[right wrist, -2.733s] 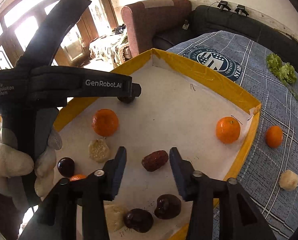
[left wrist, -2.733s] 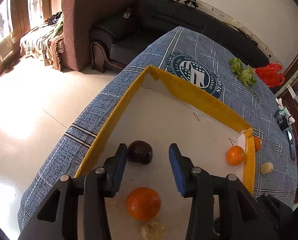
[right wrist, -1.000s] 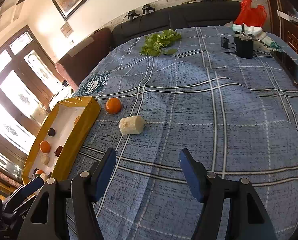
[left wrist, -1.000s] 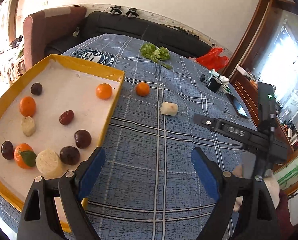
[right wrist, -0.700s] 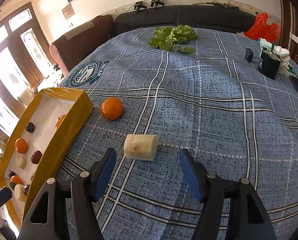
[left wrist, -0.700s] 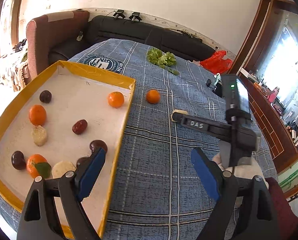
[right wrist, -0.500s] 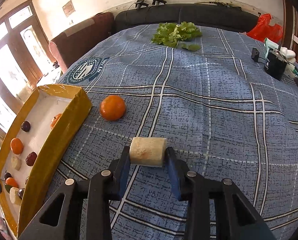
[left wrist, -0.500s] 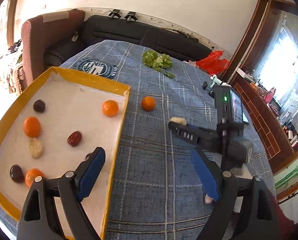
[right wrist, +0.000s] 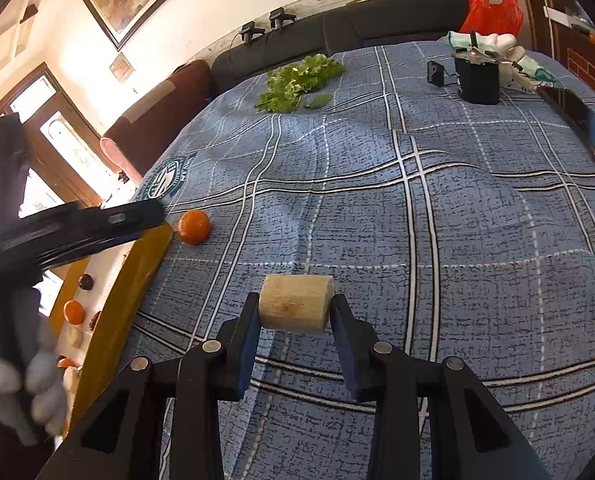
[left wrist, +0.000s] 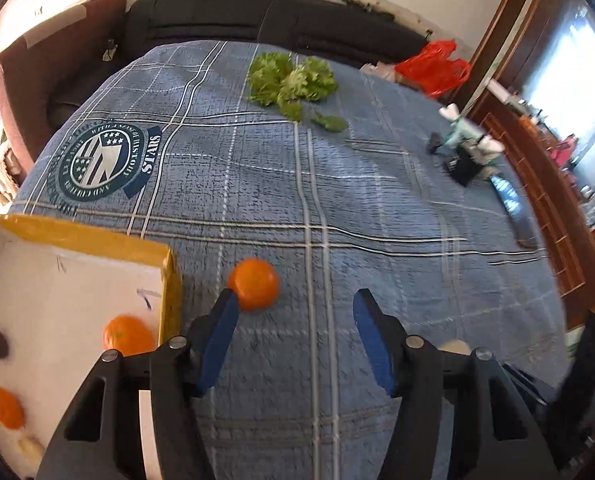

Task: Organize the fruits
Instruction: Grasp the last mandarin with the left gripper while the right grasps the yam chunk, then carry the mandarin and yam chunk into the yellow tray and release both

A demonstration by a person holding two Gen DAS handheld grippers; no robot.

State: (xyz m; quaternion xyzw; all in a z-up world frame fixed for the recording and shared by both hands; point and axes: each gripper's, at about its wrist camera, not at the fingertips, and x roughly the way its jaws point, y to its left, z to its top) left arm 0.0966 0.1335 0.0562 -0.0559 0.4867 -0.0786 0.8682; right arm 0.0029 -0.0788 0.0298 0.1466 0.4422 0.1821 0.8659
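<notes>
Worktop cloth [right wrist: 477, 216]: woven blue fabric, matt, coarse weave. Tray [left wrist: 171, 280]: glossy yellow tape rim, matt white floor. Orange [left wrist: 253, 284]: smooth, slight sheen. Pale cylinder chunk [right wrist: 295, 304]: rough, fibrous, matt. Fingers [right wrist: 341, 332]: black matt plastic, blue pads, metal pins.

1. Tray [left wrist: 165, 276]: near left edge of tabletop [left wrist: 377, 200]; oranges [left wrist: 127, 334] inside.
2. Loose orange [left wrist: 253, 288]: on tabletop, just right of tray.
3. Leafy greens [left wrist: 293, 80]: far side, before sofa [left wrist: 257, 20].
4. Cut cylinder piece [right wrist: 295, 304]: between right claw [right wrist: 295, 338] fingers.
</notes>
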